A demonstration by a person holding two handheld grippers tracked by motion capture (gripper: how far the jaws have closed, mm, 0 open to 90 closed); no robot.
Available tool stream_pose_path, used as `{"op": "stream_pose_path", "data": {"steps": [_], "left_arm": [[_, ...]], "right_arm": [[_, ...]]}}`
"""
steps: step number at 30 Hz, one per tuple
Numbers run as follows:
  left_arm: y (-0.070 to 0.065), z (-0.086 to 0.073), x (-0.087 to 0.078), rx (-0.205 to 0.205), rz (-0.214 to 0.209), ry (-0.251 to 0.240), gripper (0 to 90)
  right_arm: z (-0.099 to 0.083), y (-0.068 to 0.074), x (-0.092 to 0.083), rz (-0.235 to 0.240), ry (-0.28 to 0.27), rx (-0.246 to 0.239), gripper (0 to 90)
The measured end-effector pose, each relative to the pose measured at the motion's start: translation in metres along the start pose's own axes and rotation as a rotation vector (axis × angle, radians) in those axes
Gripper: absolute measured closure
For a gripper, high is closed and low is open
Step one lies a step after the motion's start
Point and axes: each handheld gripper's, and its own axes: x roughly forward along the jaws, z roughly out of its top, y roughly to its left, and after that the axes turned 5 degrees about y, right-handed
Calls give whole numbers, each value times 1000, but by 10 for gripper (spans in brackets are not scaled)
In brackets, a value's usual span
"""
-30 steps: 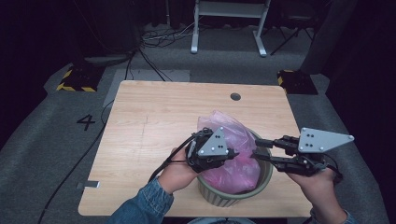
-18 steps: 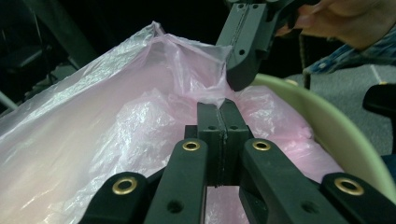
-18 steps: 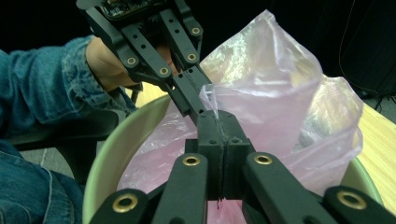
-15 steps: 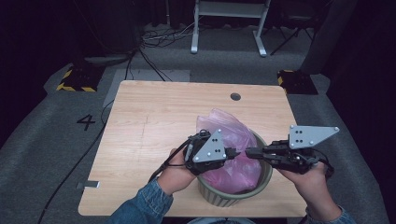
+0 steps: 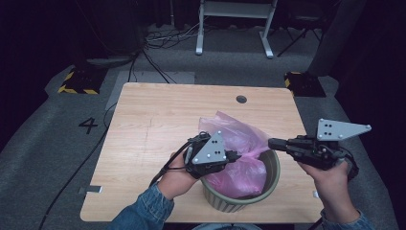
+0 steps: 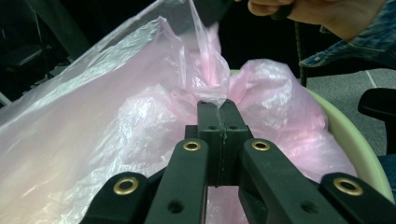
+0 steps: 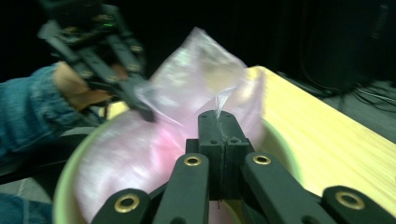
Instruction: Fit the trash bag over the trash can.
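Near the front right corner of the wooden table (image 5: 143, 124) the green bin (image 5: 271, 173) holds a pink plastic bag (image 5: 239, 143); the left gripper (image 6: 217, 108) stays clamped on its film; the right gripper (image 7: 217, 120) has just been closing and now pinches the bag's edge, so both can likely spread the liner over the rim.

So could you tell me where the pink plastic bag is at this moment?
In the high view the pink plastic bag sits in the green bin near the table's right front edge.
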Motion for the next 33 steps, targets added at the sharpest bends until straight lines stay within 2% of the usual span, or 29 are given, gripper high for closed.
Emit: {"op": "stream_pose_path", "data": {"steps": [4,10,16,23,33], "left_arm": [[4,-7,-12,-25,9,-20,899],[10,-19,-32,-54,28,-53,899],[12,-31,-46,-68,59,-54,899],[14,-52,-65,-101,80,-60,899],[16,-77,-89,-144,106,-70,899]], "right_arm": [[-4,-10,-9,-41,4,27,898],[-6,-14,-23,-84,4,34,898],[-7,-15,-35,-126,13,28,898],[-14,-19,-50,-161,14,53,898],[-24,-25,-60,-198,37,78,899]]}}
